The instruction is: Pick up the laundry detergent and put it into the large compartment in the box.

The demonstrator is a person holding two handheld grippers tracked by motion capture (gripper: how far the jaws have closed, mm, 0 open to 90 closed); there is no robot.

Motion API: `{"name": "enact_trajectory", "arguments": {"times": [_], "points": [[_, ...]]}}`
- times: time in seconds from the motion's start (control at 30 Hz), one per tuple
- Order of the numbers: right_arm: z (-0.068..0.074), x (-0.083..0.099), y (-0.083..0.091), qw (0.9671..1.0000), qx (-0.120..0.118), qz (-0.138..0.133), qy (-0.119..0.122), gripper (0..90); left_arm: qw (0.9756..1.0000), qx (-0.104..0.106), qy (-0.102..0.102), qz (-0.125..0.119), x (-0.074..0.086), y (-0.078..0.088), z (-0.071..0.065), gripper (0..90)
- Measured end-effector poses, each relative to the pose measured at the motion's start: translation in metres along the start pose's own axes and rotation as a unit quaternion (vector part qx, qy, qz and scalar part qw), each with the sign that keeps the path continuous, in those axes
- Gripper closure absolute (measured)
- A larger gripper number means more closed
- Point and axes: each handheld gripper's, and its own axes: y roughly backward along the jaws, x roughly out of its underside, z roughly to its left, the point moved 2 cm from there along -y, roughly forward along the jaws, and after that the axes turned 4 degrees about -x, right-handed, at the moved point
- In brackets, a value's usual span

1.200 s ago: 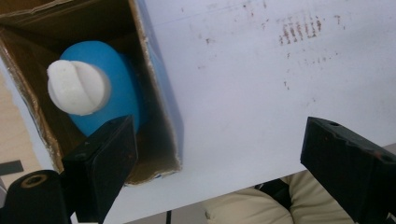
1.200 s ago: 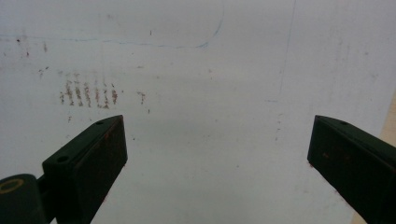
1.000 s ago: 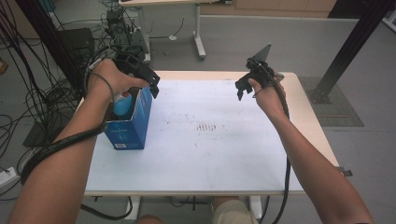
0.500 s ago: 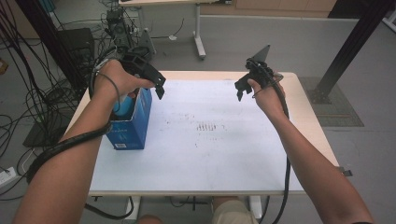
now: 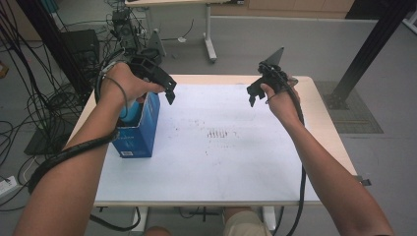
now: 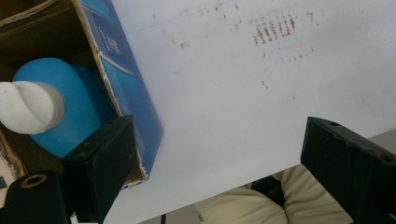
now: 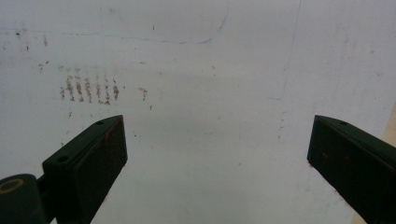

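- Left hand-held gripper [image 5: 167, 91] hovered with its jaws spread wide and empty beside the top of the blue box [image 5: 142, 130], likely lined up to reach for what stood inside.
- Right hand-held gripper [image 5: 255, 91] was also open and held nothing, raised over the far right of the surface [image 5: 236, 162], apparently waiting clear of the work.
- A blue bottle [image 6: 70, 112] with a white cap [image 6: 30, 107] stood upright inside the box, whose top flaps were open, at the left edge of the surface.
- White printing ran along the box's side, too small and blurred to read.
- Rusty brown marks [image 7: 88, 88] stained the middle of the white surface.
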Motion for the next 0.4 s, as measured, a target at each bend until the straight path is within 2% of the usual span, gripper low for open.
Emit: {"name": "enact_trajectory", "arguments": {"times": [0.4], "points": [[0.0035,0.0022,0.0001,1.0000,0.003,-0.002,0.006,4.9,1.0000,-0.002,-0.002,0.003,0.0013,0.0015,0.0008,11.8]]}}
